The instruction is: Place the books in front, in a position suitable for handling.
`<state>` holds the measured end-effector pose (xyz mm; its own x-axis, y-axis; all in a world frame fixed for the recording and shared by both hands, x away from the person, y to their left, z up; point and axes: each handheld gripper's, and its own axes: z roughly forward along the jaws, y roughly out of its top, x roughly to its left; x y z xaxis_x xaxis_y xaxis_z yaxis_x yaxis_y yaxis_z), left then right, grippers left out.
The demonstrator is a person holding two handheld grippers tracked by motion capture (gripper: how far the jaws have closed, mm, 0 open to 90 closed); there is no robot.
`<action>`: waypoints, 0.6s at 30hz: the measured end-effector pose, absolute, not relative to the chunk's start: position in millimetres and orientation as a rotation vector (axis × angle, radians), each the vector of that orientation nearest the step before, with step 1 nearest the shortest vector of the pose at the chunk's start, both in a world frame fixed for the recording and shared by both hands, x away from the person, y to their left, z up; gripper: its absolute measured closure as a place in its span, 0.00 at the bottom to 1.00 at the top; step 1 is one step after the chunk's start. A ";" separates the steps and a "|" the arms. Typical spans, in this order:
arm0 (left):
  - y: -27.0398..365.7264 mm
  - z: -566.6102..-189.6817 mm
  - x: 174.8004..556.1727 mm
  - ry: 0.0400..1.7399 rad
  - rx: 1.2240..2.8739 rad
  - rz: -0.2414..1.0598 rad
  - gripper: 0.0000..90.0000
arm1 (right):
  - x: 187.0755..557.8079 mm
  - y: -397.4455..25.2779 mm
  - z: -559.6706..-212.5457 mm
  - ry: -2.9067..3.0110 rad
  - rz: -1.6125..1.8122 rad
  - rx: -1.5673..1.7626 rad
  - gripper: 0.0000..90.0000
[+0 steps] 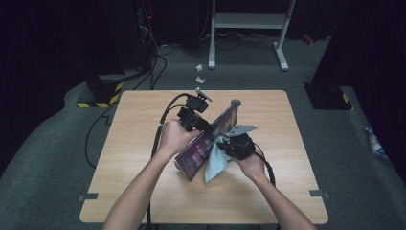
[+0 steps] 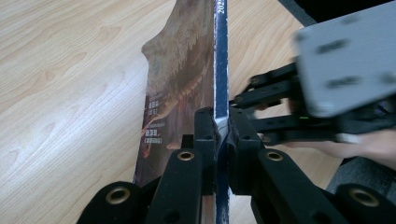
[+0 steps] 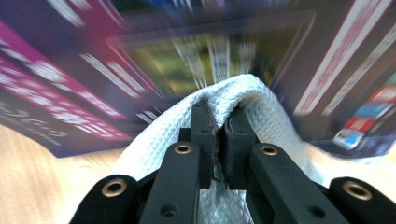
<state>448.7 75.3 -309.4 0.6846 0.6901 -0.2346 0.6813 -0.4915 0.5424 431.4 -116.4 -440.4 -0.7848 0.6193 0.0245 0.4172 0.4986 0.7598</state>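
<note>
Book point(image 1: 206, 143) stood on edge, purple cover, left claw point(image 2: 220, 128) clamping it, right claw point(image 3: 219, 126) pinching pale, seemingly waffle-textured cloth point(image 3: 243, 100).

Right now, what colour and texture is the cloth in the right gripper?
Pale blue-white cloth with a fine diamond weave, best in the right gripper view.

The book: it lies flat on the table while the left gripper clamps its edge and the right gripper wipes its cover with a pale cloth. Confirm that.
Not flat. The book stands tilted on its lower edge, as the high view shows. The rest holds: the left gripper clamps its edge, and the right gripper, shut on the pale cloth, presses it against the cover.
</note>
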 end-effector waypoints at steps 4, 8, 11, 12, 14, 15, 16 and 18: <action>78.8 -308.0 450.4 1.054 2.260 0.007 0.93 | 436.4 -116.4 -444.5 2.489 1.155 0.896 0.94; 79.7 -305.1 450.7 1.051 2.239 0.004 0.93 | 441.1 -118.9 -446.5 2.476 1.139 0.916 0.94; 78.0 -302.6 450.5 1.058 2.232 0.006 0.93 | 443.5 -119.5 -449.5 2.481 1.128 0.931 0.94; 77.6 -302.0 450.8 1.057 2.232 0.010 0.93 | 443.3 -119.0 -450.1 2.484 1.126 0.932 0.94; 77.2 -301.8 451.7 1.057 2.235 0.020 0.93 | 441.5 -117.2 -449.9 2.488 1.130 0.913 0.94; 76.9 -302.3 452.4 1.058 2.236 0.020 0.93 | 440.6 -116.6 -449.5 2.490 1.130 0.902 0.94; 76.2 -303.0 452.9 1.062 2.234 0.019 0.93 | 438.6 -115.1 -448.3 2.492 1.137 0.898 0.94; 74.9 -304.9 454.0 1.067 2.237 0.025 0.93 | 434.2 -112.6 -445.3 2.498 1.150 0.875 0.94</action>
